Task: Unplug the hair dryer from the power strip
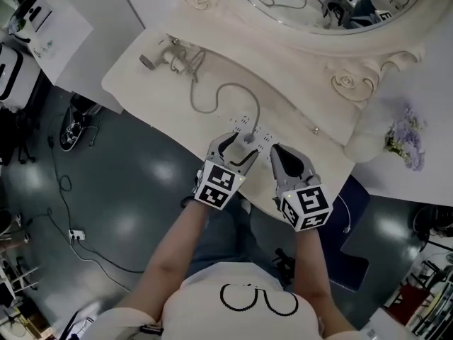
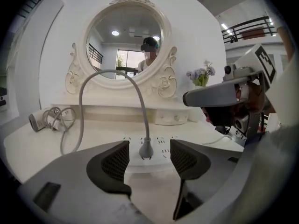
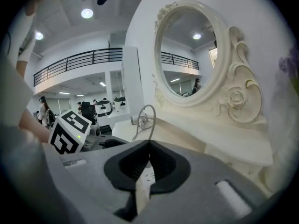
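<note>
A grey plug (image 2: 146, 149) sits in the white power strip (image 2: 161, 158) near the front edge of the cream vanity table (image 1: 141, 91). Its grey cord (image 1: 219, 91) loops back to the hair dryer (image 1: 151, 60) at the table's far left end. My left gripper (image 1: 244, 142) is open, and in the left gripper view the plug stands in the gap just ahead of its pads (image 2: 117, 160) without touching them. My right gripper (image 1: 274, 149) is shut with nothing in it, just right of the left one over the strip's right end. A sliver of the strip (image 3: 145, 178) shows below its tips.
An oval mirror (image 2: 125, 45) in a carved cream frame stands behind the strip. A small drawer shelf (image 2: 170, 118) runs under it, and purple flowers (image 1: 405, 137) are to the right. Dark floor with cables (image 1: 64, 190) lies below the table's front edge.
</note>
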{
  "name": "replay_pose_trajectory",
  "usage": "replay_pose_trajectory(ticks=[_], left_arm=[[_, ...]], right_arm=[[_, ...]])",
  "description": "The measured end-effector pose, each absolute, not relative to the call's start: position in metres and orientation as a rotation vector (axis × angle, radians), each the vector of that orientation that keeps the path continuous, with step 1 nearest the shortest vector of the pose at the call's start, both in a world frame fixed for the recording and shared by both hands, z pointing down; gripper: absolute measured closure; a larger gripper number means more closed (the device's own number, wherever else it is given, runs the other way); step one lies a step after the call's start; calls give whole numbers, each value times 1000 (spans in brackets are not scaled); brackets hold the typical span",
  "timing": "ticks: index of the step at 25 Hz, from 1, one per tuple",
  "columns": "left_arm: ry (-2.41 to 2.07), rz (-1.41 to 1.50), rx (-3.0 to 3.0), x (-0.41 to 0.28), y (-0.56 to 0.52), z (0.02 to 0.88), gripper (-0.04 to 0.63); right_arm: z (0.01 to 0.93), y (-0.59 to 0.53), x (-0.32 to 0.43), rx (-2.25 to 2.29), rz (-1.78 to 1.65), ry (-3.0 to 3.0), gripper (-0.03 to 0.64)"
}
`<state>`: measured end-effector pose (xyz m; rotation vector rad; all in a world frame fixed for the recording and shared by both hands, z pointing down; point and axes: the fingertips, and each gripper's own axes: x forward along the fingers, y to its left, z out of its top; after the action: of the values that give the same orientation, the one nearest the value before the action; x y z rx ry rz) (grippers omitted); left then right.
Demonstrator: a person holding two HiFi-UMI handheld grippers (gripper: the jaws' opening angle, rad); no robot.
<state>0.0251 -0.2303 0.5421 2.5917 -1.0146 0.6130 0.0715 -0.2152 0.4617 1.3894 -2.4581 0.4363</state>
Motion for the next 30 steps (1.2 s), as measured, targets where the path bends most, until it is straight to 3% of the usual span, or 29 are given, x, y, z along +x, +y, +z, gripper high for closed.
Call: replay_pose_trajectory(ticks=[13,14,15,16,25,28,30], left_arm=[[-942,745,2619,43,-250,575,291],[-941,747,2619,44,-250,576,291],[-939,748,2620,44,-250,576,290],[-936,749,2621,44,-250,576,290],[-966,725,2627,44,-250,577,290],[-962,724,2622,44,-250,576,288],[-963,724,2619,43,-250,576,288]], right_arm=[[504,-243,59,1198,602,-2399,608],[506,-243,56,1164,603,-2406,601],[508,-243,52,1128,605,-2411,536],[510,-244,48,1096,606,-2411,514],[540,-264,20,863,623,-2390,515],[542,-265,14,820,577,-2385,573],[541,-265,13,831,589,-2400,577]])
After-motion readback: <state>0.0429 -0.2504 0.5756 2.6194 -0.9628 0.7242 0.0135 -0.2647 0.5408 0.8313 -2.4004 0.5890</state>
